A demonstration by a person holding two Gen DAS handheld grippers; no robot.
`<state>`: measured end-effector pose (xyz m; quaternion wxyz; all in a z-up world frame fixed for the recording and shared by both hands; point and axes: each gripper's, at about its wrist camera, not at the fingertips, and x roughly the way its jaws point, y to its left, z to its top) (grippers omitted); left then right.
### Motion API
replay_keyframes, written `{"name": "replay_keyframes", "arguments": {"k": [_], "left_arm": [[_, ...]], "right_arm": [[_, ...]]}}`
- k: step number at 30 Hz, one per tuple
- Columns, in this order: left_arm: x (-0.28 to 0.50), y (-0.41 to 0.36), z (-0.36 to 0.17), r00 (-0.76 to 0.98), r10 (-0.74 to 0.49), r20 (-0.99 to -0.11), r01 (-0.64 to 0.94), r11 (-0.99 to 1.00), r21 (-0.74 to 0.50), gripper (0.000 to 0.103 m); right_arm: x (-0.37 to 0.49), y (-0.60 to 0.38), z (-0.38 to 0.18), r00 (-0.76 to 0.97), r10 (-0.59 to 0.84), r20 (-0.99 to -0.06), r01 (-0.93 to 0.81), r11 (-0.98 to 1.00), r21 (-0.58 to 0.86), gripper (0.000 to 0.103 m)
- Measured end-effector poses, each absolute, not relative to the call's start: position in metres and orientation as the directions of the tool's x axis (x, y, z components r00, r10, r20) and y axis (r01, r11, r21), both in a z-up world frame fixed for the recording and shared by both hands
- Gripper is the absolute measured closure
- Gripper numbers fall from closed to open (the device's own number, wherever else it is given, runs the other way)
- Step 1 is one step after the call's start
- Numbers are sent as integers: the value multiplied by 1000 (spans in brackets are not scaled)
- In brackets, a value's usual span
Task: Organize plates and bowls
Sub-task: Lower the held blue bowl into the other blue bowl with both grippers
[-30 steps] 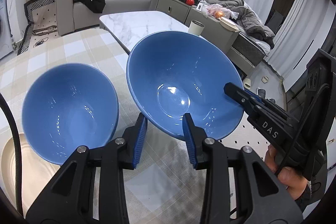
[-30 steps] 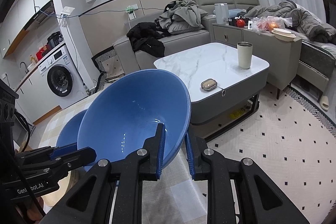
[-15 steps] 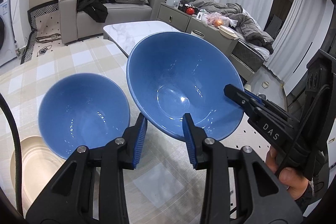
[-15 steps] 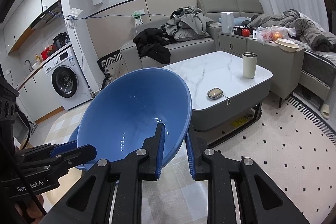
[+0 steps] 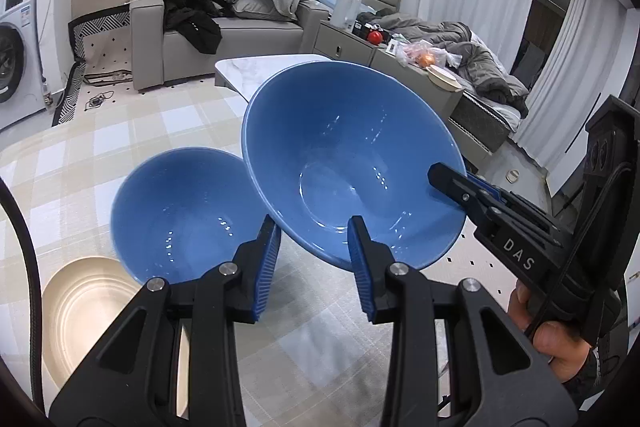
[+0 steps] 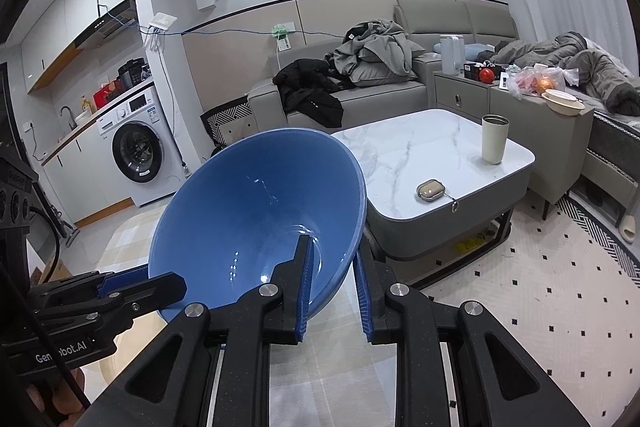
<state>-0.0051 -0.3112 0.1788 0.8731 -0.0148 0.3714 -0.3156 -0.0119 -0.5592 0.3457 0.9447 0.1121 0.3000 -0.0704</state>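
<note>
A blue bowl (image 5: 340, 155) hangs tilted above the table, its inside turned toward both cameras. My left gripper (image 5: 314, 231) straddles its near rim, one finger outside the wall and one inside, shut on it. My right gripper (image 5: 452, 179) is clamped on the rim at the right. In the right wrist view the same bowl (image 6: 248, 219) fills the centre, with my right gripper (image 6: 332, 247) shut on its near rim and my left gripper (image 6: 160, 281) on the rim at lower left. A second blue bowl (image 5: 180, 211) sits upright on the table below. Beside it lies a beige plate (image 5: 80, 307).
A checked cloth (image 5: 120, 131) covers the table. Beyond its edge stands a marble coffee table (image 6: 420, 147) with a cup (image 6: 494, 139) and a small case (image 6: 430, 191). A sofa (image 6: 360, 99) with clothes and a washing machine (image 6: 136, 151) are farther back. A hand (image 5: 552, 343) holds the right gripper.
Both grippers have risen with the tilted bowl, which keeps its place between them. The bowl on the table and the plate now look smaller and farther below.
</note>
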Motion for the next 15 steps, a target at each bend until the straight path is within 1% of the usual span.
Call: {"name": "replay_keyframes", "arguments": {"k": [15], "left_arm": [[-9, -266, 193, 562, -516, -647, 471, 842, -262, 71]], "right_arm": [[20, -524, 344, 802, -3, -597, 127, 978, 166, 82]]}}
